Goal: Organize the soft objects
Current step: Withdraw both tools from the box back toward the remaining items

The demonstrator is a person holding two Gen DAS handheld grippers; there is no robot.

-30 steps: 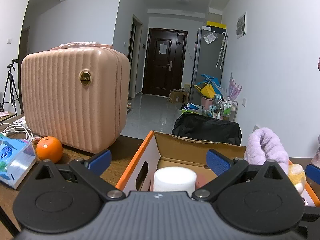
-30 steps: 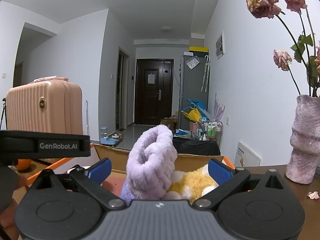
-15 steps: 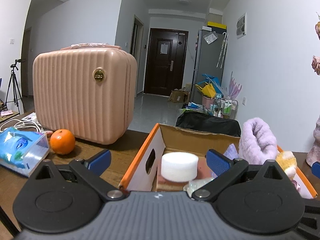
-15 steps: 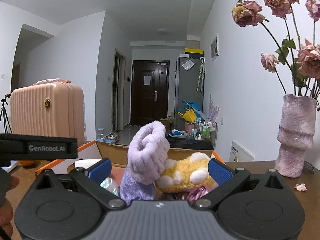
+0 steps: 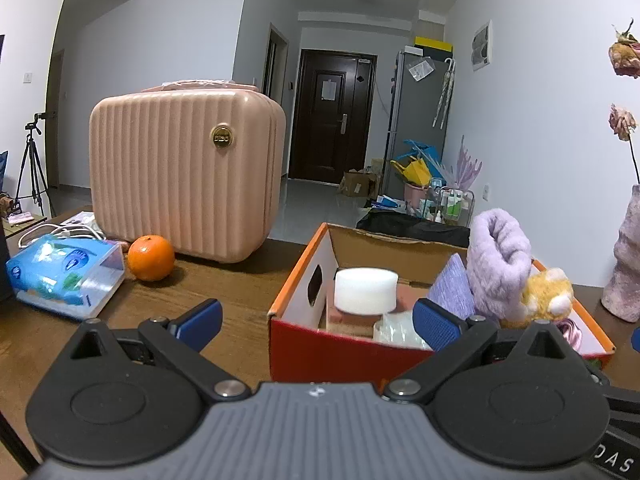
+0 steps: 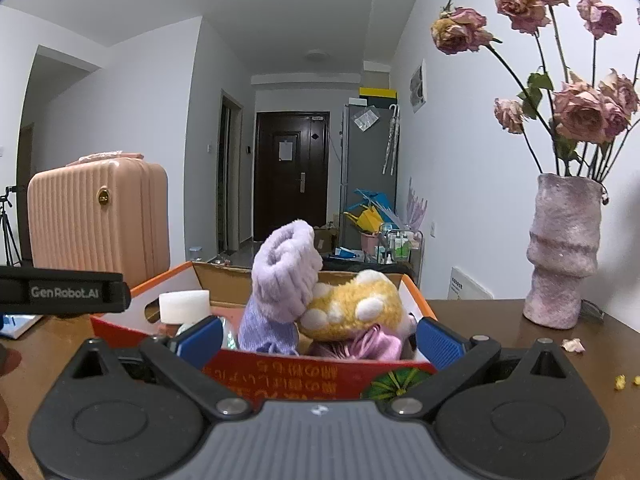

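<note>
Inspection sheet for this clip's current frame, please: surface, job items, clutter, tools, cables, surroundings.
Surface: dark wooden table, petal scraps near the vase.
Job's things: cardboard box holds a lilac fluffy item, yellow plush, white foam round, pink fabric.
Clutter: pink case, orange, tissue pack, vase of dried roses.
Tools: left tool open, empty; right tool open, empty; both in front of the box.
Cables: white cord beside the case.
Surroundings: hallway, dark door, tripod, floor clutter by the refrigerator.
</note>
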